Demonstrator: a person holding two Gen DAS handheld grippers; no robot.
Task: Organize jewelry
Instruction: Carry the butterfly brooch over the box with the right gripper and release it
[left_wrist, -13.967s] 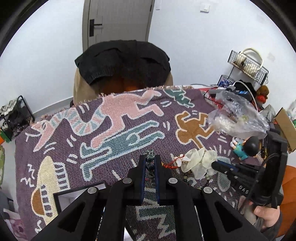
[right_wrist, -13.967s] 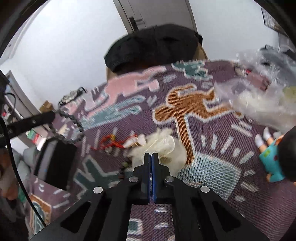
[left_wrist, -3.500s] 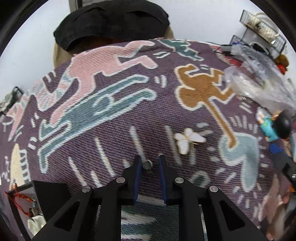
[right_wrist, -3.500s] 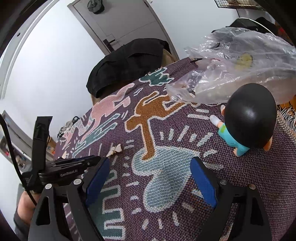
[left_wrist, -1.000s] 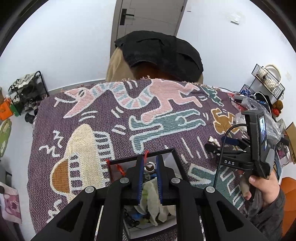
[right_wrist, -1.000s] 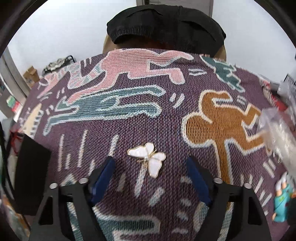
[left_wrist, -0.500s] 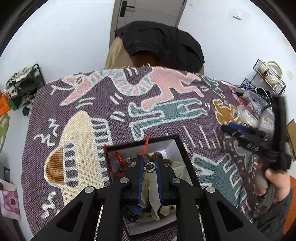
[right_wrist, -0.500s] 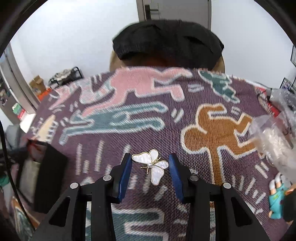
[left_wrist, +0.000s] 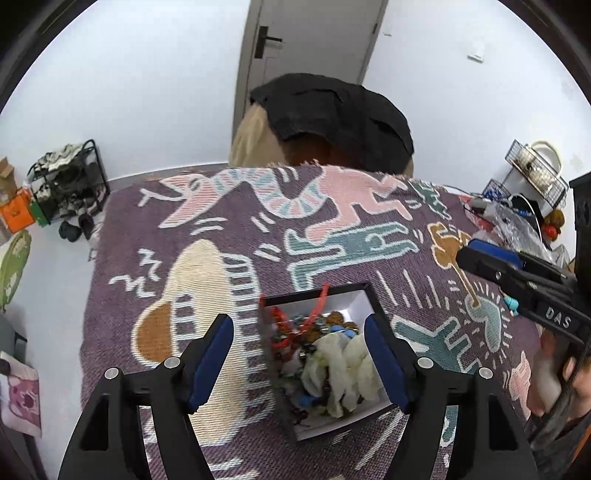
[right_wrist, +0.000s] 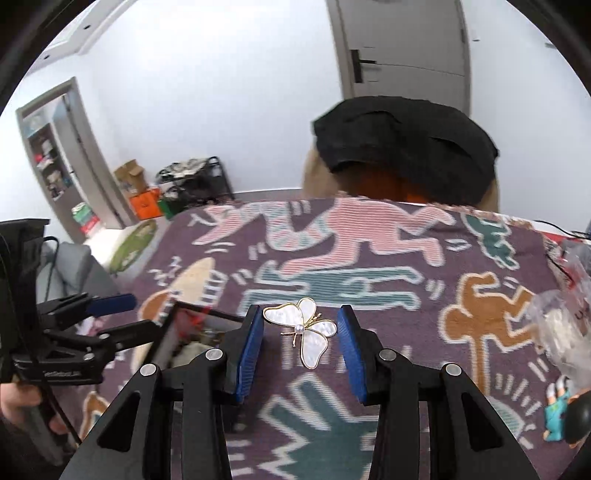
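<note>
A black box with a white inside sits on the patterned cloth and holds beads, red cord and pale fabric flowers. My left gripper is wide open and empty above the box. My right gripper is shut on a white and gold butterfly brooch and holds it above the cloth. The box also shows at the left of the right wrist view, beside the left gripper. The right gripper shows at the right edge of the left wrist view.
A purple figure-patterned cloth covers the table. A chair with a black garment stands at the far edge. Clear plastic bags and a small figurine lie at the right. A shoe rack stands on the floor at the left.
My left gripper has opened wide and the small ring it held over the box is gone from its jaws. My right gripper has closed on the butterfly brooch and lifted it off the cloth.
</note>
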